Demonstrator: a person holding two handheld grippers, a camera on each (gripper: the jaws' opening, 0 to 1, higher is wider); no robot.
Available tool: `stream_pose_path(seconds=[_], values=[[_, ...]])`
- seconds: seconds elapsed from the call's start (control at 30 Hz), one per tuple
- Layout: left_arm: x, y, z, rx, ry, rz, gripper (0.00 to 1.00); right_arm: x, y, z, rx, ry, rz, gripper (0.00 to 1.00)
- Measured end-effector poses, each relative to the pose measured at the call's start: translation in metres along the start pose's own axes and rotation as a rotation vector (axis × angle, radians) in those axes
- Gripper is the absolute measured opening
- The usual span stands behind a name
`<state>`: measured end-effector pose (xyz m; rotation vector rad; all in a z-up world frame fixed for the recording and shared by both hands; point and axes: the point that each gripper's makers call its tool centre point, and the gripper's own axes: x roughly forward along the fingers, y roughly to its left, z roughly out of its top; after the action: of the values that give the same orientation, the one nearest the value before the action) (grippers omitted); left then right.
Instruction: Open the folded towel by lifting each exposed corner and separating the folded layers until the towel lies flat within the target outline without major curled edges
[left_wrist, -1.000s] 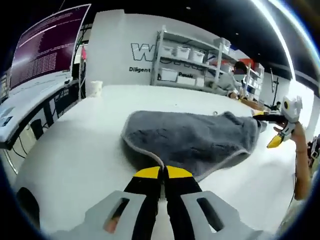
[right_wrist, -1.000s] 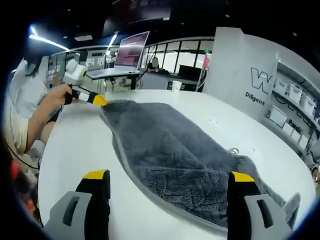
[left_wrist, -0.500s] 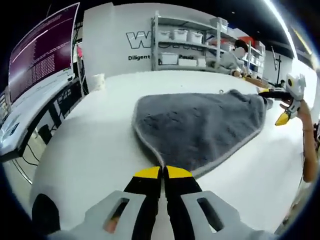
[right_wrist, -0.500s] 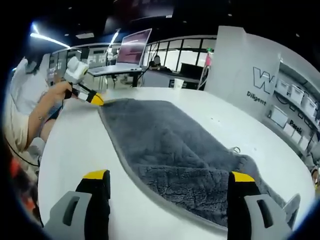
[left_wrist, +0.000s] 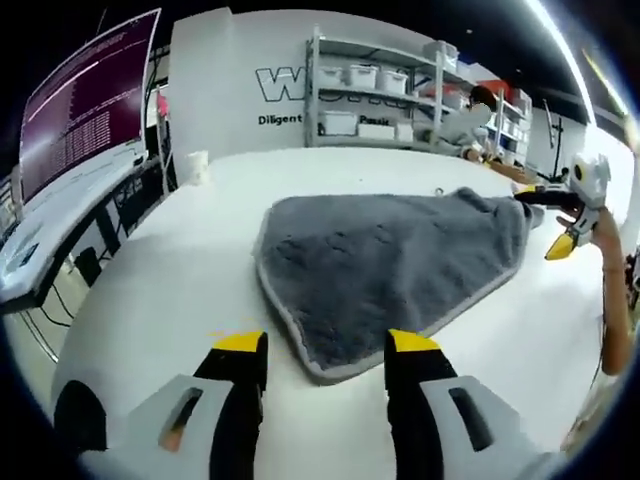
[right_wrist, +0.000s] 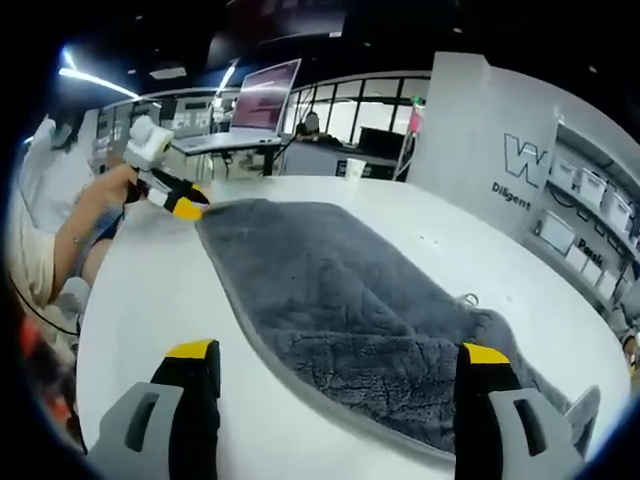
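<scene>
A grey towel (left_wrist: 390, 260) with a pale hem lies spread on the white table (left_wrist: 150, 290). Its near corner rests on the table between the fingertips of my left gripper (left_wrist: 326, 345), which is open and holds nothing. At the towel's far right end a hand holds my right gripper (left_wrist: 556, 222), its yellow-tipped jaws apart. In the right gripper view the towel (right_wrist: 330, 290) runs away from my open right gripper (right_wrist: 338, 352). There its near end is rumpled in folds with a small hanging loop (right_wrist: 468, 299), and the left gripper (right_wrist: 178, 198) sits at the far corner.
Metal shelving with white bins (left_wrist: 370, 100) stands behind the table, and a person sits beside it. A large monitor (left_wrist: 85, 100) is on a desk at the left. A white cup (left_wrist: 195, 168) stands at the table's far edge. Bare tabletop (right_wrist: 150, 290) flanks the towel.
My left gripper has opened and let go of the towel corner, which now lies flat on the table between its jaws. The right gripper has stayed open and still.
</scene>
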<state>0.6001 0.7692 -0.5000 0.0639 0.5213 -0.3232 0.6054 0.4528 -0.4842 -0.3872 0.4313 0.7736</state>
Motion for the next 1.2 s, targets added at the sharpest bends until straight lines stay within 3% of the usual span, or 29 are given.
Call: stream_pose_path(seconds=[0.1, 0.17, 0.43, 0.47, 0.53, 0.8, 0.97, 1.13, 1.2], values=[[-0.001, -0.009, 0.012, 0.026, -0.036, -0.015, 0.68, 0.000, 0.000, 0.000, 0.002, -0.002, 0.001, 0.98], [-0.003, -0.028, 0.026, -0.003, -0.086, -0.076, 0.75, 0.000, 0.000, 0.000, 0.003, -0.003, 0.000, 0.98], [0.000, -0.057, 0.058, -0.008, -0.152, -0.137, 0.94, -0.002, -0.001, 0.000, 0.006, -0.004, -0.002, 0.99], [0.004, -0.061, 0.068, 0.015, -0.186, -0.154, 0.96, -0.002, -0.001, 0.000, 0.007, -0.005, -0.002, 0.99], [0.010, -0.065, 0.074, 0.030, -0.191, -0.158, 0.99, -0.002, -0.001, 0.000, 0.006, -0.005, -0.002, 0.99], [0.040, -0.095, 0.103, 0.092, -0.213, -0.238, 1.00, -0.003, -0.004, -0.002, 0.018, -0.003, -0.009, 0.99], [0.071, -0.119, 0.109, 0.174, -0.173, -0.282, 1.00, -0.002, -0.005, -0.003, 0.018, 0.002, -0.013, 0.99], [0.095, -0.145, 0.123, 0.198, -0.224, -0.365, 1.00, 0.001, -0.010, -0.008, 0.035, 0.020, -0.019, 0.98], [0.100, -0.152, 0.121, 0.206, -0.232, -0.389, 1.00, 0.000, -0.011, -0.010, 0.040, 0.022, -0.024, 0.98]])
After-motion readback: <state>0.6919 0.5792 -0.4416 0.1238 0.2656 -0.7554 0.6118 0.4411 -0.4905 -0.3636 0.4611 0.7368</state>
